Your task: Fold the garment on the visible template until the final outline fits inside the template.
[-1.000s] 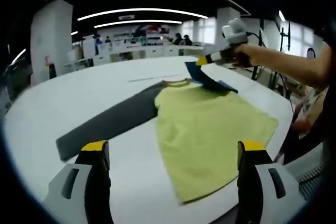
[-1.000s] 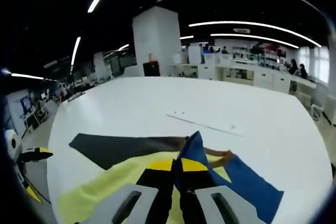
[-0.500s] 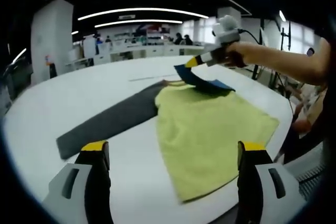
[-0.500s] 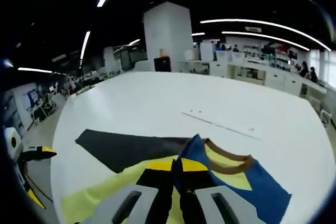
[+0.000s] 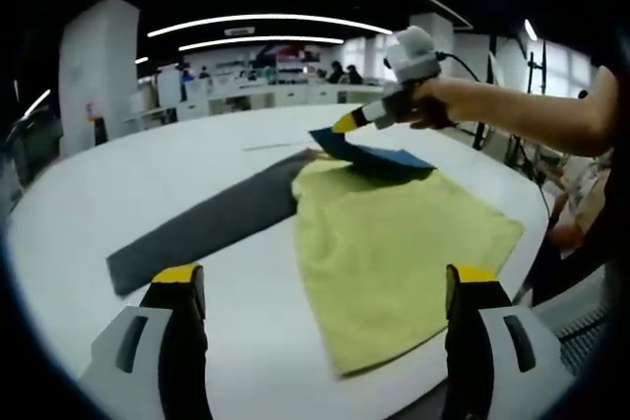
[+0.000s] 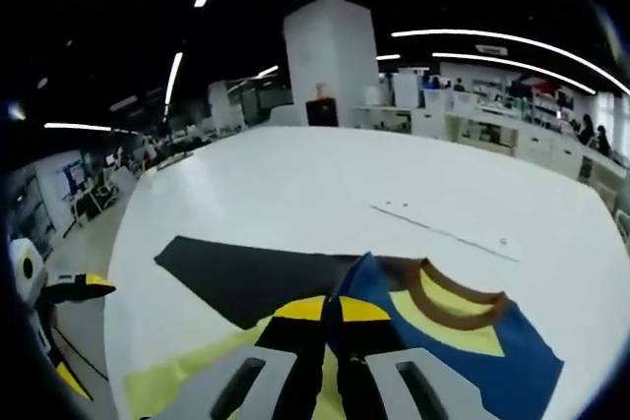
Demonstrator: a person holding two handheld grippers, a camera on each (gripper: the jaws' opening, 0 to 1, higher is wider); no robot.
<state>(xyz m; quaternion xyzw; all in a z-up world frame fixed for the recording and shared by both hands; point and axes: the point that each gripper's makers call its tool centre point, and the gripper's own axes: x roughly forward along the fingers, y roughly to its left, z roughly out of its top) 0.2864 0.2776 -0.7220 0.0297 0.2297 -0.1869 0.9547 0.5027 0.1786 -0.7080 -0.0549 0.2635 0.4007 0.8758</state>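
- In the left gripper view, the left gripper [image 5: 325, 317] hangs above the near edge of the white bench [image 5: 148, 169], its two yellow-tipped jaws spread wide apart with nothing between them.
- Between and beyond those jaws lies the garment [image 5: 389, 253], a pale yellow shirt spread flat on the bench, reaching from the centre of the view toward 4 o'clock.
- Its blue sleeve [image 5: 369, 152], at about 1 o'clock, is raised off the bench and folded in over the yellow cloth.
- The right gripper [image 5: 340, 125] comes in from 2 o'clock, held by a person's hand [image 5: 433, 105] on an outstretched arm, and its yellow tips are pinched on the lifted corner of the sleeve.
- A dark grey template [image 5: 202, 223] lies flat on the bench from 9 o'clock toward the centre, touching the shirt's left edge; how far it runs under the shirt cannot be told.
- In the right gripper view, the right gripper's [image 6: 330, 314] jaws rise from 6 o'clock, pressed together on a fold of the blue sleeve [image 6: 448, 366].
- A brown collar [image 6: 458, 292] curves at 4 o'clock, with yellow cloth inside its arc.
- The template [image 6: 246, 268] shows as a dark wedge toward 9 o'clock, beyond the yellow garment [image 6: 187, 381].
- The left gripper [image 6: 59, 327] appears at the 8 o'clock edge.
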